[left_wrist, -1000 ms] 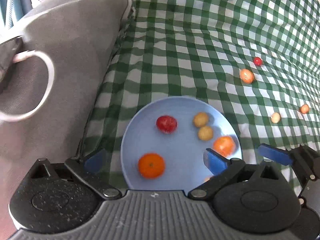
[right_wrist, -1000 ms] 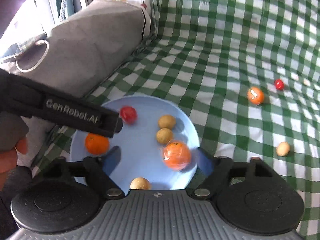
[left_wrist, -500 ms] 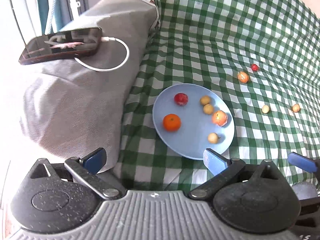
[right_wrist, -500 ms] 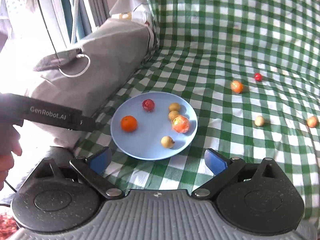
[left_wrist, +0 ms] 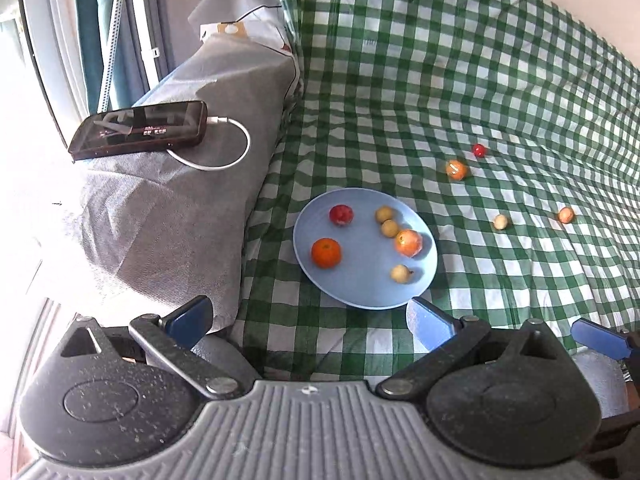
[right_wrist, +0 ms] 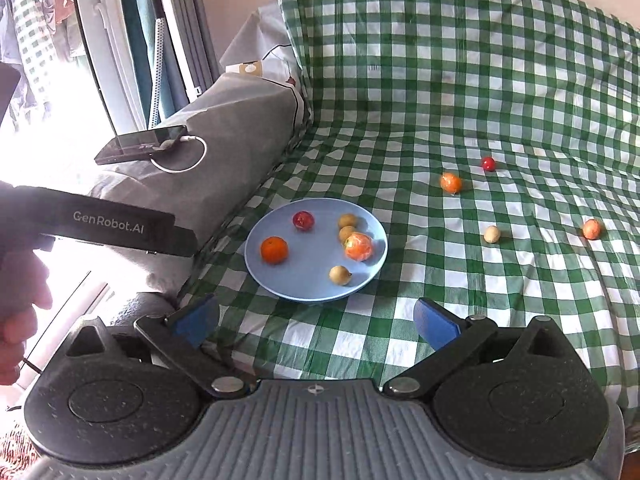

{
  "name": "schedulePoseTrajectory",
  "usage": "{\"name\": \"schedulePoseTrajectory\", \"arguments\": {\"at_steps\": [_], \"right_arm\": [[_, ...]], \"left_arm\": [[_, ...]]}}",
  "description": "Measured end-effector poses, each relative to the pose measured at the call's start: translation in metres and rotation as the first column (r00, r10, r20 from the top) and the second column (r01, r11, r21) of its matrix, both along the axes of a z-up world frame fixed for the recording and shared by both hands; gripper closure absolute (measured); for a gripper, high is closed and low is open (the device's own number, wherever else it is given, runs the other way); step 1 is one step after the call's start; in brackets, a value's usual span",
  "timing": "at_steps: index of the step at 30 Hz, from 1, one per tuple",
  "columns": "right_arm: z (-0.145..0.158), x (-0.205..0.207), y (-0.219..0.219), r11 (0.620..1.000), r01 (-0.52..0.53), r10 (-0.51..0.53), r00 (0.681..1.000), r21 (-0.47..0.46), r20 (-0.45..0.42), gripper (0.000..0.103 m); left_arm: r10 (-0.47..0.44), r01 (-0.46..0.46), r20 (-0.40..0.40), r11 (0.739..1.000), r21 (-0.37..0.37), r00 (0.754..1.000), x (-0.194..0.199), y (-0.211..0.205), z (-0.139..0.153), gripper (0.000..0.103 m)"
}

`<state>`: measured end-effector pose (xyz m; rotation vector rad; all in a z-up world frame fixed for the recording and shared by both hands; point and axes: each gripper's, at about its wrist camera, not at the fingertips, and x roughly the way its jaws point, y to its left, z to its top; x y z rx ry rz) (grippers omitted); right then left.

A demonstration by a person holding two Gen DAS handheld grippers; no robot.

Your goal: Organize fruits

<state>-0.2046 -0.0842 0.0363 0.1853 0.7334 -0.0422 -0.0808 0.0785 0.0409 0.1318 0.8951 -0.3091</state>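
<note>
Fruits: I count ten. Six lie on the blue plate (right_wrist: 372,264): one orange (right_wrist: 274,250), one red fruit (right_wrist: 303,220), one wrapped orange fruit (right_wrist: 358,246), three small tan ones. Four lie loose on the green checked cloth (right_wrist: 460,80) to the right, well apart from the plate. One grey cushion (left_wrist: 160,208) stands left of the plate, bearing one phone (left_wrist: 140,128) with a white cable (left_wrist: 230,148). My left tongs (left_wrist: 308,316) and right tongs (right_wrist: 316,320) gape, empty; the right pair has just been opening. Nothing blocks the plate.
</note>
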Motion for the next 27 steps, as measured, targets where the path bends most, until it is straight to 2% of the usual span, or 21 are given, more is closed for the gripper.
{"name": "schedulePoseTrajectory", "arguments": {"at_steps": [8,27], "right_arm": [[0.0064,-0.0074,0.0036,1.0,-0.002,0.003,1.0,-0.011,0.022,0.001],[0.0052,-0.0052,-0.0019,1.0,0.005,-0.005,1.0,-0.001,0.006,0.001]], "left_arm": [[-0.002,0.002,0.013,1.0,-0.005,1.0,-0.0055,0.0032,0.0056,0.0],[-0.019,0.019,-0.009,1.0,0.012,1.0,-0.002,0.0,-0.0005,0.0]]}}
